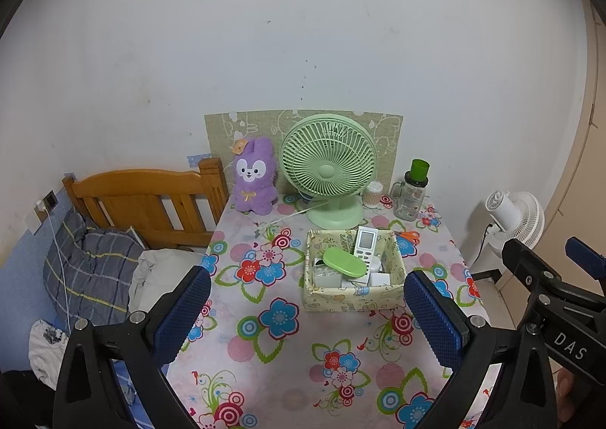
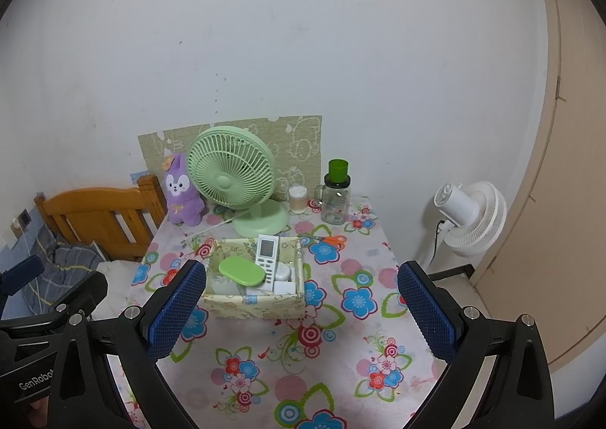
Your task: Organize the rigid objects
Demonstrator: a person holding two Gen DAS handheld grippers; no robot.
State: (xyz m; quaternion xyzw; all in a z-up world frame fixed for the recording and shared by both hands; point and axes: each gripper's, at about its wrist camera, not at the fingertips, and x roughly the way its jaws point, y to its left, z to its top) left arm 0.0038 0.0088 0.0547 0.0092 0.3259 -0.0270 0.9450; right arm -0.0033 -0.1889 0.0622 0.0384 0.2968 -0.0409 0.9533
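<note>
Two tools, nearest: left tool (image 1: pixel 306 311) and right tool (image 2: pixel 301 309), both spread wide, both holding nothing, hovering over the near part of the flowered surface (image 1: pixel 288 361), the right one showing at the edge of the left wrist view. Mid-surface: one patterned box (image 1: pixel 352 292) holding a white remote (image 1: pixel 365 244) propped on end against the far wall, a green oval case (image 1: pixel 344 261) lying tilted over smaller white items too jumbled to identify. Just beyond the box, to its right: orange-handled scissors (image 1: pixel 409 236), loose on the surface and apparently the one rigid item not yet stowed. Far edge: green desk fan (image 1: pixel 327 171) with its white cord trailing toward the box, purple plush rabbit (image 1: pixel 253 181), small round container (image 1: pixel 373 194), glass jar with green cap (image 1: pixel 412 194). Off the surface: wooden bed frame (image 1: pixel 147 198) to the left, white floor fan (image 1: pixel 515 217) to the right. Risks, as judged: reaching over the box for the scissors could knock the leaning remote or green case out; the thin, flat scissors may slip from the pads; a wide sweep could snag the cord or tip the jar.
</note>
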